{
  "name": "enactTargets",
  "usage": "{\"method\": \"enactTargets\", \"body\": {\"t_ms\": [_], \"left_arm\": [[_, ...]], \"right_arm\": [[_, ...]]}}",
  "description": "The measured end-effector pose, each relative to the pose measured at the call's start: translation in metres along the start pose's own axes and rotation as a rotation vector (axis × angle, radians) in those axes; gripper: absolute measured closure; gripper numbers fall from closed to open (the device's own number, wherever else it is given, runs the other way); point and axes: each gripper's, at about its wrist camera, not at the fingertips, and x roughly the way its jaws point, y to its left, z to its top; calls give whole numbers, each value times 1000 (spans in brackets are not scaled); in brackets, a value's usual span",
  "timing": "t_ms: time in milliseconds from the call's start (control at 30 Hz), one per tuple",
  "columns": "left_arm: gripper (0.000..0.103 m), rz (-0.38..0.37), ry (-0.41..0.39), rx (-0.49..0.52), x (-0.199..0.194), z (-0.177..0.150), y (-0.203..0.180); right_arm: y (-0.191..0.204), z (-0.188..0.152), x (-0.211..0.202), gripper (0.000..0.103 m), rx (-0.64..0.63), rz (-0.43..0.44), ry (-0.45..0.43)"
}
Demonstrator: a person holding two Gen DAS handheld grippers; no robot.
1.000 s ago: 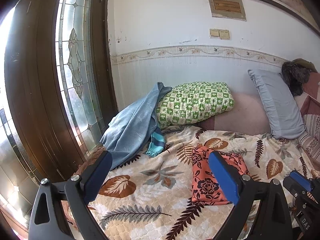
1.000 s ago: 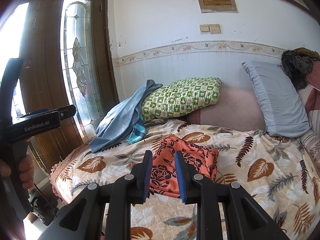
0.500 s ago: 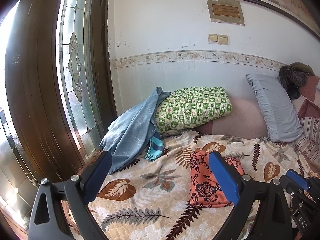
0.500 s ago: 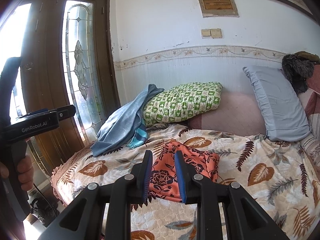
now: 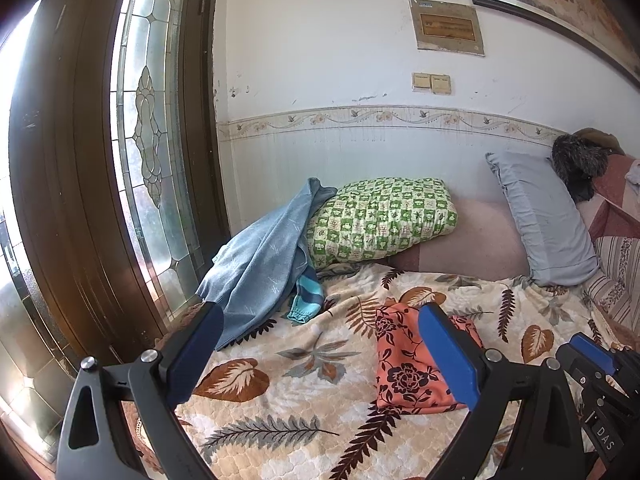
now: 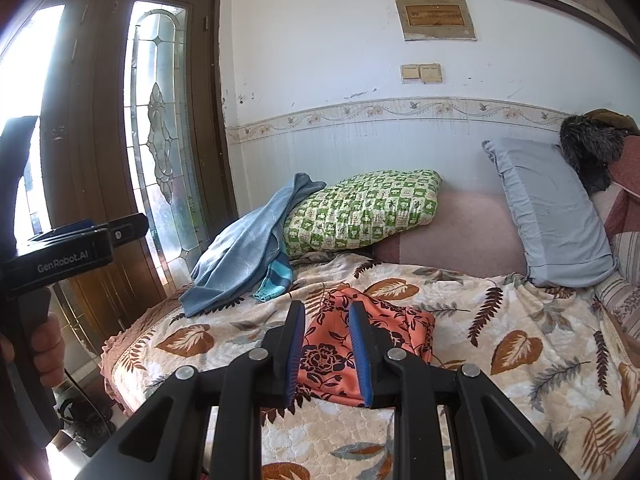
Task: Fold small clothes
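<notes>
A folded orange garment with dark flowers (image 5: pixel 404 364) lies on the leaf-patterned bedspread (image 5: pixel 304 392); it also shows in the right wrist view (image 6: pixel 384 324). My left gripper (image 5: pixel 320 356) is wide open and empty, held above the bed short of the garment. My right gripper (image 6: pixel 326 350) has its jaws partly open with nothing between them, also held back from the garment. A blue cloth (image 5: pixel 260 264) and a teal striped piece (image 5: pixel 306 298) lie heaped at the bed's far left.
A green checked pillow (image 5: pixel 380 220) and a grey pillow (image 5: pixel 544 220) lean on the back wall. A wooden door with glass panels (image 5: pixel 152 140) stands left of the bed. The left gripper's body (image 6: pixel 60 256) and hand show at the right wrist view's left edge.
Both grippers have drawn back and tilted up a little from the bed; the garment sits lower in view. Jaw openings are unchanged.
</notes>
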Motion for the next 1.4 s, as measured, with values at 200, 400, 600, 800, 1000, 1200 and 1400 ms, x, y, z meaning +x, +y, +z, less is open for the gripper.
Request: {"method": "enactTargets", "body": {"t_ms": [200, 400, 600, 800, 1000, 1200, 1400], "left_arm": [[5, -4, -4, -12, -6, -1, 6], [5, -13, -9, -21, -11, -4, 10], [5, -16, -8, -27, -13, -6, 12], [5, -21, 1, -27, -11, -9, 13], [5, -27, 3, -29, -10, -10, 13], [5, -31, 11, -31, -7, -11, 12], [5, -39, 26, -34, -2, -13, 11]], "right_arm": [[5, 2, -8, 77, -6, -8, -13], [8, 5, -15, 77, -6, -23, -16], [4, 7, -21, 43, 53, 13, -32], [0, 7, -30, 18, 95, -22, -91], [-3, 8, -29, 18, 112, -47, -86], [-3, 7, -27, 18, 109, -69, -79], [-3, 5, -25, 18, 94, -90, -69]]}}
